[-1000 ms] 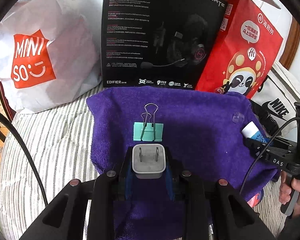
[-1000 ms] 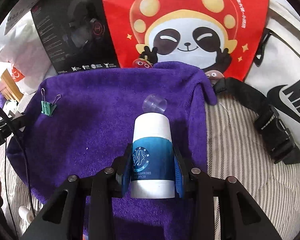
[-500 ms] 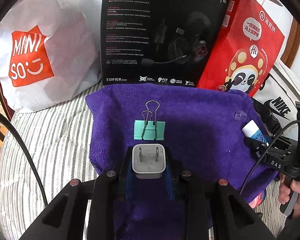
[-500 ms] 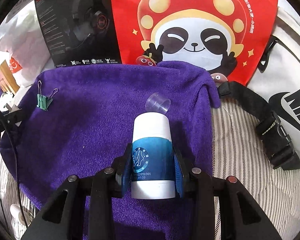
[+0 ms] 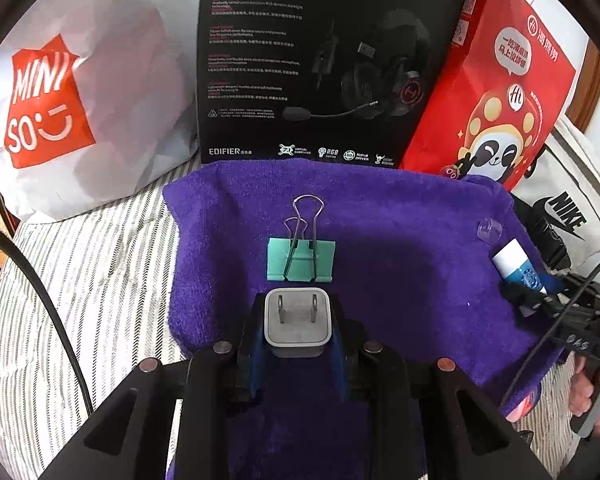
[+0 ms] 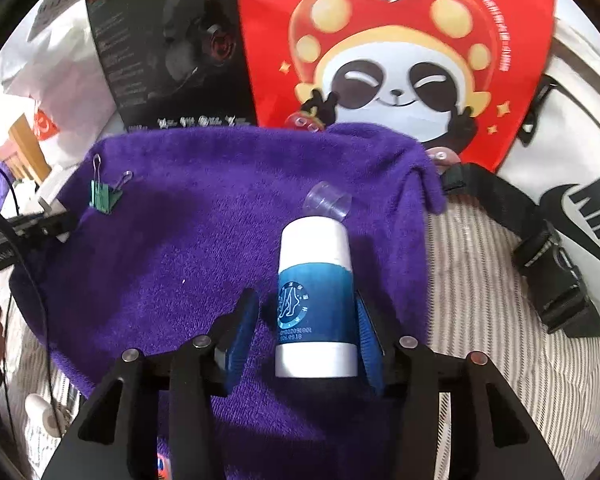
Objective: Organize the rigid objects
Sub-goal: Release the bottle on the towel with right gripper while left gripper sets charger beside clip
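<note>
My left gripper [image 5: 298,332] is shut on a grey wall charger [image 5: 298,322], prongs facing forward, just above the purple towel [image 5: 400,264]. A green binder clip [image 5: 301,258] lies on the towel right in front of it. My right gripper [image 6: 308,320] has opened; the white and blue bottle [image 6: 315,300] lies on the towel [image 6: 180,264] between the fingers, with a gap on the left side. A clear plastic cap [image 6: 327,202] lies just beyond the bottle. The bottle also shows in the left wrist view [image 5: 518,266], as does the cap [image 5: 489,231].
A black headset box [image 5: 320,60], a red panda bag [image 5: 500,92], a white Miniso bag [image 5: 60,92] and a white Nike bag [image 6: 580,200] with black strap stand behind the towel. Striped bedding [image 5: 80,300] surrounds it.
My right gripper has opened and let go of the bottle, which now rests on the towel. The left gripper moved slightly back from the binder clip, still holding the charger.
</note>
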Demonstrator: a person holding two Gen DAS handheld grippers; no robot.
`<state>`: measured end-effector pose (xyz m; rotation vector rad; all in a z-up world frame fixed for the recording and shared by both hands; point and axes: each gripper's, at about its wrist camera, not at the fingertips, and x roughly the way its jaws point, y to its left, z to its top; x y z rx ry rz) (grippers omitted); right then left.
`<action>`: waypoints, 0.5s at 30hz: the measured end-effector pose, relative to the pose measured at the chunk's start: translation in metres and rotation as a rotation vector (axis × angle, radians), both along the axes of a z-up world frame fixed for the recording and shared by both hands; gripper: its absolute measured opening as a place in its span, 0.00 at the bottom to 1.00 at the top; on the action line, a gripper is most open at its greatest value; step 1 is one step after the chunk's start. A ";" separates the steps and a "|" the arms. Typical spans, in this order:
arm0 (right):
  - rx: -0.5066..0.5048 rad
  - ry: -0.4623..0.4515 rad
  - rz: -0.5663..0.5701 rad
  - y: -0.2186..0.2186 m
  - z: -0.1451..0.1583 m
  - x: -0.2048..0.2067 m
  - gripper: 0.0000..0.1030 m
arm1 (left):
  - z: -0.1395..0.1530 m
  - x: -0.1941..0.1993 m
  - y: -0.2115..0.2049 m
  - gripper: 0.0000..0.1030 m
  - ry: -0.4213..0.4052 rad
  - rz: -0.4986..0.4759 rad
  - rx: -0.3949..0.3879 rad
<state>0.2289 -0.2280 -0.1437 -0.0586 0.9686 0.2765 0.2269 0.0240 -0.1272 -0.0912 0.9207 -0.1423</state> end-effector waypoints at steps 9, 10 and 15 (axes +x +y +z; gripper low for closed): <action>0.070 -0.052 -0.055 -0.022 0.026 -0.023 0.50 | -0.009 0.009 -0.011 0.25 0.024 -0.003 0.037; 0.078 -0.054 -0.055 -0.023 0.027 -0.024 0.50 | -0.010 0.011 -0.014 0.25 0.022 -0.001 0.061; 0.084 -0.049 -0.051 -0.023 0.028 -0.025 0.50 | -0.013 0.016 -0.022 0.25 0.023 0.008 0.108</action>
